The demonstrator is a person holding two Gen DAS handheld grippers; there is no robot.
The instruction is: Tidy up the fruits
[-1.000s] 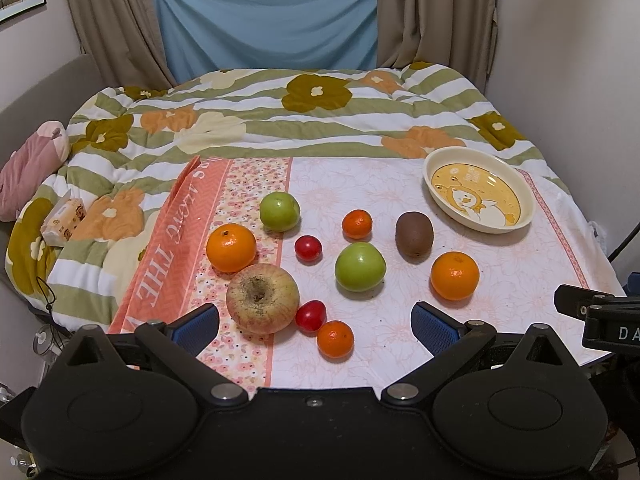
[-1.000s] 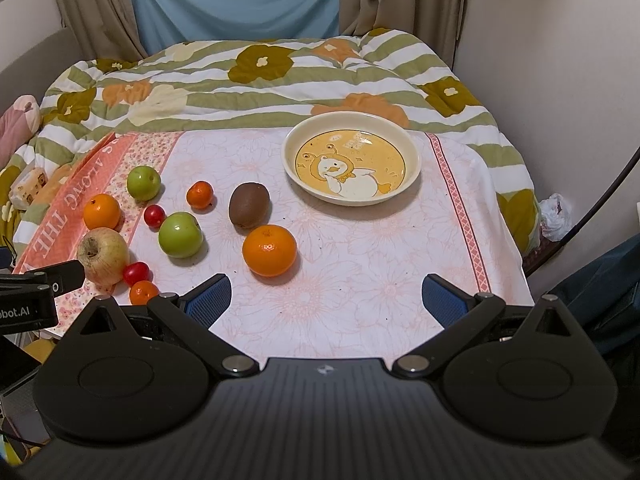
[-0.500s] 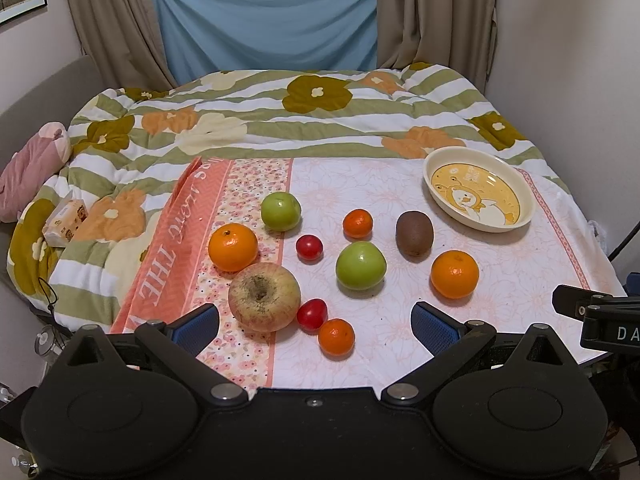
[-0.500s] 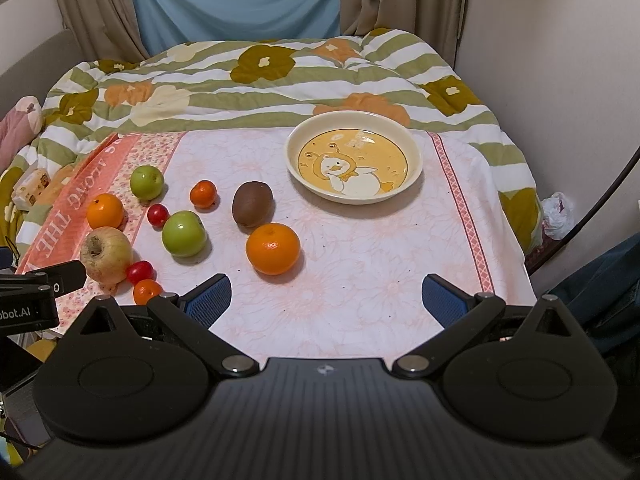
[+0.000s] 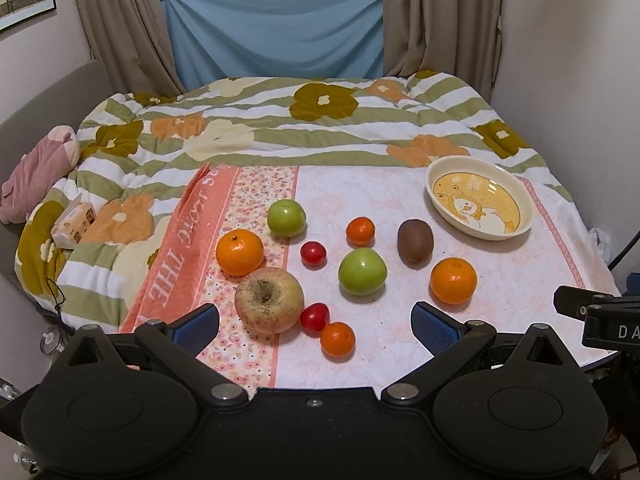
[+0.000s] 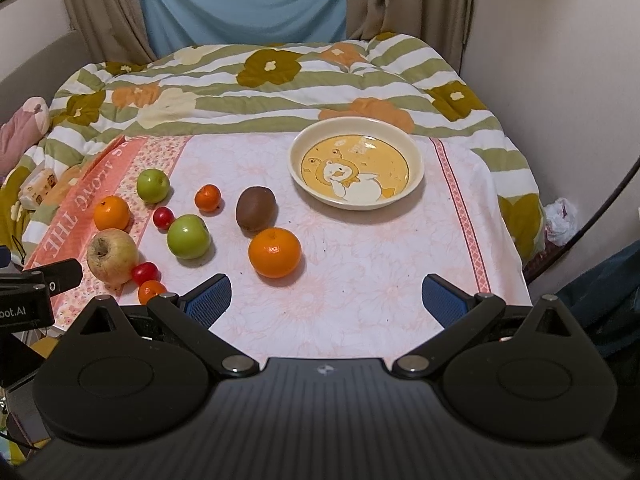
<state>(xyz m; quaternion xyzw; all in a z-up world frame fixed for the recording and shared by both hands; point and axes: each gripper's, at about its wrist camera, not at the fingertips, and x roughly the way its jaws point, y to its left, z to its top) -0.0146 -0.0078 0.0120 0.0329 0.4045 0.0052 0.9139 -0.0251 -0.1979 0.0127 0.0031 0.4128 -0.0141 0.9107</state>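
Both the left tool (image 5: pixel 314 316) and right tool (image 6: pixel 326 294) have edged slightly nearer the fruit, fingers apart and empty, with the bowl (image 6: pixel 416 184) still unfilled.

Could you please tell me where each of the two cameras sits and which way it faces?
Left wrist: sits on the left hand-held gripper, looking forward over the fruit-covered cloth; its open blue fingers frame the big apple, and the right hand-held gripper's body shows at the right edge.
Right wrist: sits on the right hand-held gripper, further right, facing the bowl; its open fingers show, the left hand-held gripper's body at the left edge.
Both share the bowl, kiwi and all the fruit.
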